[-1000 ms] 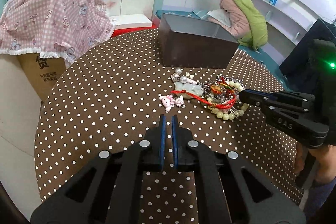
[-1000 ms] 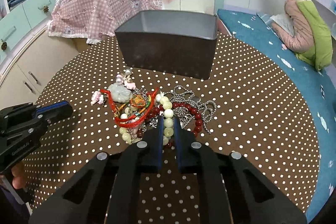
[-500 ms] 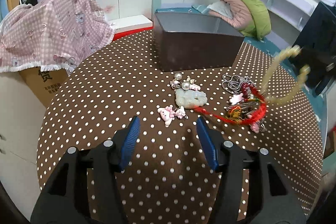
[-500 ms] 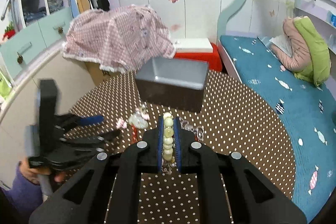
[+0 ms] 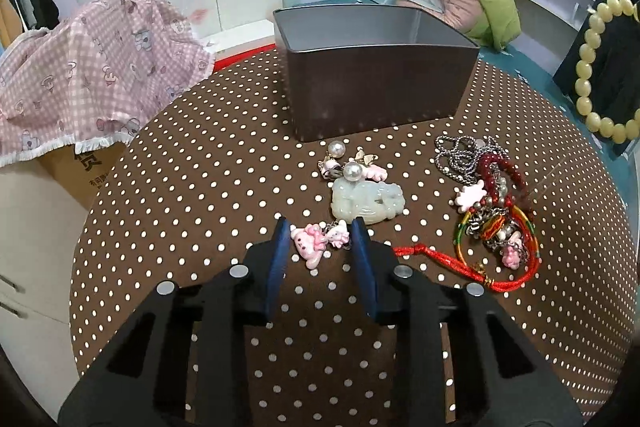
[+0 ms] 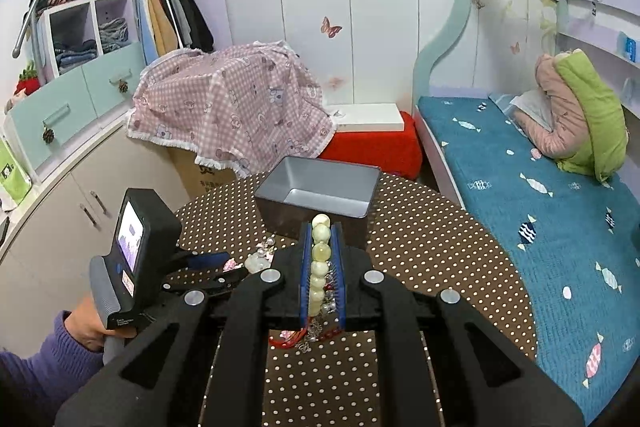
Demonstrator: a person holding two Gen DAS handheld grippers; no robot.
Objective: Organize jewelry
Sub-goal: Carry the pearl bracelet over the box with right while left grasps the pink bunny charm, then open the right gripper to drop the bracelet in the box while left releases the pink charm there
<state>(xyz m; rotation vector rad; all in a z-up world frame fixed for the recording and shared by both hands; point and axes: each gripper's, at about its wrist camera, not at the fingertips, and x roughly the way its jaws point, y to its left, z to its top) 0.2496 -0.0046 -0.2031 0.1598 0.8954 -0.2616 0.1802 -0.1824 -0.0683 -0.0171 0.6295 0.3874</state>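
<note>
Bead bracelet [image 6: 320, 254] now higher, right tool [image 6: 321, 227]

We are seeing a brown white-dotted tablecloth [image 5: 192, 187], a dark grey metal box [image 5: 376, 83], pale yellow-green round beads [image 6: 320, 259], a red cord bracelet [image 5: 472, 267], pink bunny charms [image 5: 316, 241] and a pink checked cloth [image 6: 228, 111].

A dark metal box [image 5: 376, 67] stands open-topped at the far side of the polka-dot table [image 5: 192, 195], nothing over its mouth. Before it, a jade pendant [image 5: 366, 199], pearl charms [image 5: 346, 163] and tangled bracelets [image 5: 490, 203] crowd the right-centre. The left claw [image 5: 318, 247], fingers apart, flanks pink bunny charms [image 5: 318, 241]; bare cloth lies left.
</note>
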